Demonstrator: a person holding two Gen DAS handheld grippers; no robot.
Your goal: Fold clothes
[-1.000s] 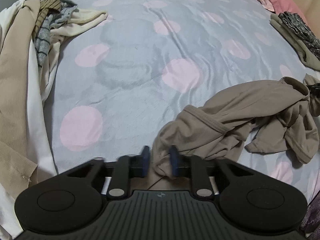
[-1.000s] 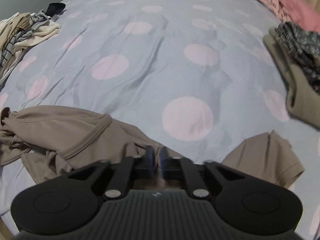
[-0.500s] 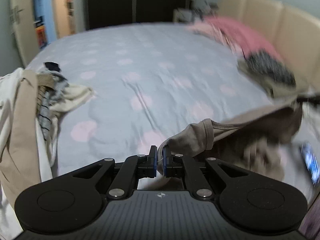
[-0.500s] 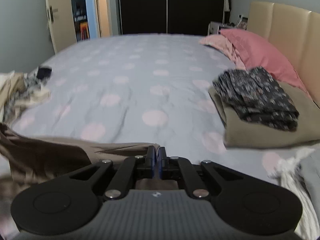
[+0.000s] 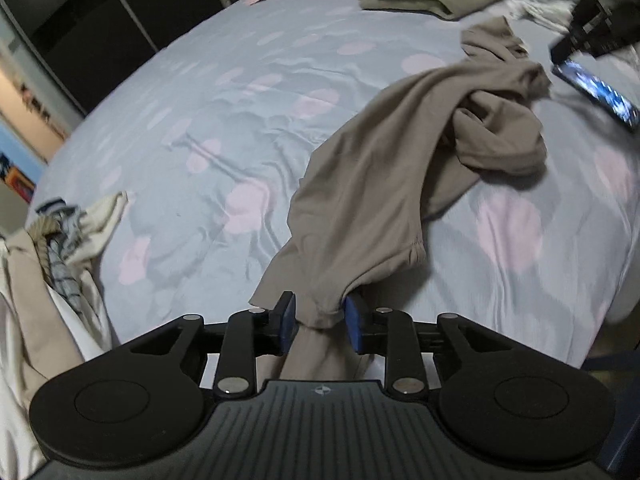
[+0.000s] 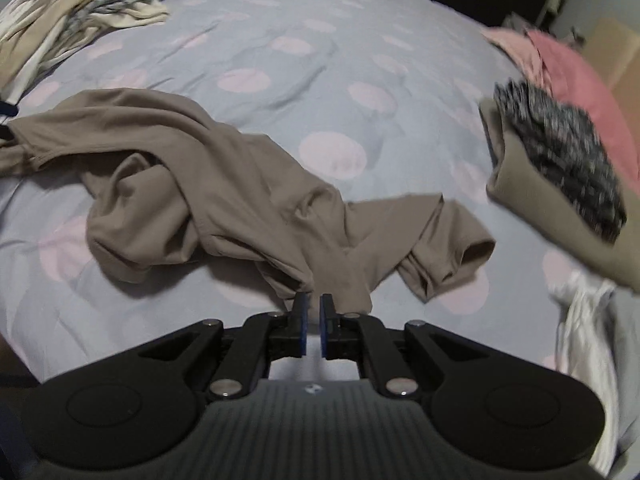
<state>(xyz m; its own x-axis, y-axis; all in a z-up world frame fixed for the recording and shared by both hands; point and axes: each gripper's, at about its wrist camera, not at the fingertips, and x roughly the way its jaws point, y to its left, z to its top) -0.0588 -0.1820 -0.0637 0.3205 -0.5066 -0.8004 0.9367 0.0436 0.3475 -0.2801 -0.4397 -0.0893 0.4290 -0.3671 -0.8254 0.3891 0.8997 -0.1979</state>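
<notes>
Fingers of the left gripper (image 5: pixel 320 320) have just been opening, shirt (image 5: pixel 400 168) hem loose between them; the right gripper (image 6: pixel 311 322) has parted narrowly, empty. Shirt lies crumpled on the bed (image 5: pixel 240 92), stretching between both.

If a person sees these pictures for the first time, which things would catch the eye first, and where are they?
First, the crumpled taupe shirt sprawled mid-bed on the grey sheet with pink dots, its fabric running between the jaws of the left gripper, which have just been opening. Next, the folded stack at the right in the right wrist view, beside the pink pillow, and the unfolded heap at the upper left.
</notes>
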